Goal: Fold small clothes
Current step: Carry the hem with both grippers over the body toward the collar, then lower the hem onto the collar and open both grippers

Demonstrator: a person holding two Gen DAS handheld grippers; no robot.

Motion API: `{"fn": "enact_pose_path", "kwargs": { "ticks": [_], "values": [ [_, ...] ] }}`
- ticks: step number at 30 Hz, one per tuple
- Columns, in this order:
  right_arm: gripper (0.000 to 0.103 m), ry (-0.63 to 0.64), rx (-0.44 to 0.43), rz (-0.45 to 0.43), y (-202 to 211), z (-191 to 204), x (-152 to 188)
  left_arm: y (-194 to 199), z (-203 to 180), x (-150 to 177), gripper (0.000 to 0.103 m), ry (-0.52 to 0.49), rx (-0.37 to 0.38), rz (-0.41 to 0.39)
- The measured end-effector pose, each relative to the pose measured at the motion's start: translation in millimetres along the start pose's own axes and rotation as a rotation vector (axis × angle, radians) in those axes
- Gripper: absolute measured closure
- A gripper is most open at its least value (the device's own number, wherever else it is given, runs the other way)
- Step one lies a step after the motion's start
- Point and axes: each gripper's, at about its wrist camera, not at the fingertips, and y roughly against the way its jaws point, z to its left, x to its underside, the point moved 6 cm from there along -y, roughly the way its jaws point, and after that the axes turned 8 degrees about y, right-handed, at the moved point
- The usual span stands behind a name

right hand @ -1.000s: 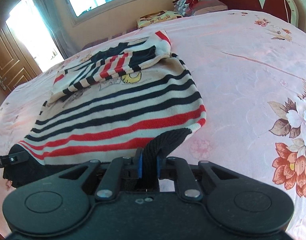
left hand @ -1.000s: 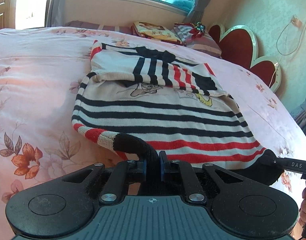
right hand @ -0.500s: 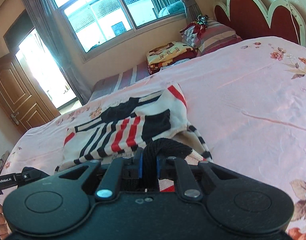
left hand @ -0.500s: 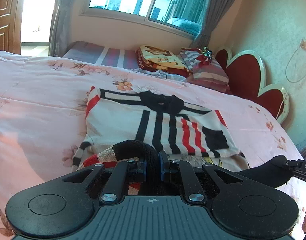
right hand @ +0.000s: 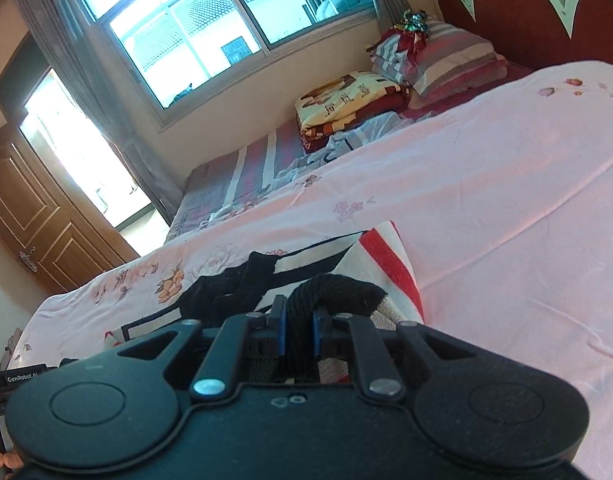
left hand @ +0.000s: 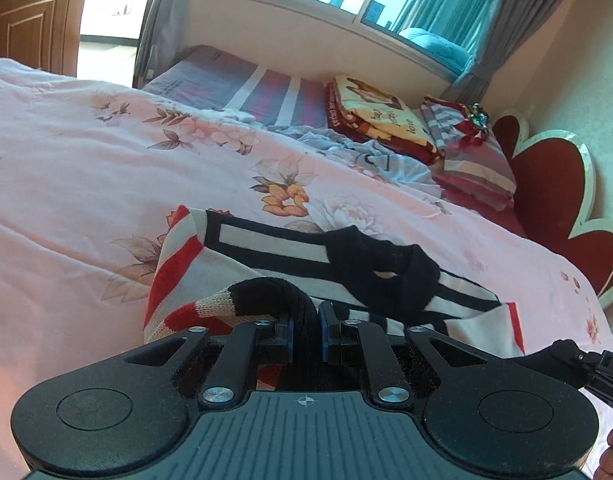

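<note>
A small cream sweater (left hand: 290,256) with black and red stripes lies on the pink floral bedspread (left hand: 86,184). My left gripper (left hand: 305,322) is shut on the sweater's black ribbed hem at its left corner. My right gripper (right hand: 297,332) is shut on the same hem at its right corner (right hand: 338,292). Both hold the hem raised over the sweater's upper part, near the black collar (left hand: 390,264). The sweater's lower body is hidden under the grippers. The right gripper's tip shows at the left wrist view's right edge (left hand: 586,364).
Folded blankets (left hand: 382,120) and striped pillows (left hand: 470,160) lie at the far end by the red headboard (left hand: 554,200). A pale crumpled garment (left hand: 370,156) lies before them. A window (right hand: 210,28) and a wooden door (right hand: 38,224) stand behind.
Both grippers have carried the sweater's bottom hem up and forward over its body toward the collar. The striped lower half has gone out of sight beneath them.
</note>
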Motion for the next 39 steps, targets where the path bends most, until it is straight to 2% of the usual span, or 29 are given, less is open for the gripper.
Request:
{"fn": "enact_pose_path", "kwargs": {
  "ticks": [5, 7, 10, 11, 12, 13, 14, 15, 16, 17, 18, 20, 21, 25, 28, 30, 32, 35, 39],
  "values": [
    [0.091, -0.052, -0.018, 0.071, -51, -14, -9, -52, 17, -15, 0.090, 0.102, -0.054, 0.066],
    [0.089, -0.069, -0.003, 0.071, -65, -20, -13, -68, 22, -18, 0.090, 0.139, -0.060, 0.102],
    [0.072, -0.091, 0.001, 0.081, -81, -27, -17, -83, 25, -23, 0.087, 0.182, -0.062, 0.143],
    [0.061, -0.084, 0.004, 0.069, -84, -28, -19, -84, 25, -26, 0.082, 0.202, -0.053, 0.149],
    [0.050, -0.059, 0.017, 0.042, -83, -27, -22, -83, 25, -29, 0.071, 0.222, -0.035, 0.149],
    [0.044, -0.024, 0.042, 0.010, -81, -26, -26, -82, 24, -33, 0.063, 0.231, -0.015, 0.136],
    [0.034, 0.006, 0.059, -0.008, -80, -24, -29, -78, 23, -36, 0.046, 0.227, -0.012, 0.107],
    [0.039, 0.043, 0.067, -0.014, -79, -21, -31, -69, 23, -42, 0.023, 0.204, -0.045, 0.048],
    [0.043, 0.077, 0.076, -0.014, -77, -18, -32, -62, 21, -47, 0.013, 0.176, -0.071, -0.010],
    [0.053, 0.104, 0.096, -0.020, -75, -16, -32, -56, 19, -51, 0.008, 0.143, -0.077, -0.057],
    [0.057, 0.128, 0.117, -0.041, -70, -14, -32, -52, 16, -53, 0.008, 0.095, -0.087, -0.081],
    [0.056, 0.165, 0.156, -0.102, -58, -8, -34, -53, 10, -50, 0.008, 0.007, -0.109, -0.070],
    [0.056, 0.187, 0.147, -0.120, -54, -3, -34, -56, 5, -46, 0.008, -0.036, -0.108, -0.061],
    [0.060, 0.289, 0.091, -0.011, -73, 19, -17, -75, -12, -18, 0.008, -0.170, -0.117, 0.003],
    [0.059, 0.296, 0.164, 0.061, -91, 12, -5, -90, -11, -2, 0.008, -0.215, -0.184, 0.046],
    [0.061, 0.291, 0.201, 0.085, -97, 0, 0, -92, -11, 4, 0.008, -0.271, -0.210, 0.031],
    [0.063, 0.275, 0.197, 0.083, -90, -1, -2, -86, -13, 8, 0.008, -0.279, -0.226, 0.037],
    [0.056, 0.228, 0.155, 0.054, -71, 7, -1, -75, -13, 6, 0.008, -0.243, -0.230, 0.036],
    [0.052, 0.277, 0.116, 0.038, -51, 27, 8, -56, -21, 13, 0.008, -0.285, -0.229, 0.003]
  ]
}}
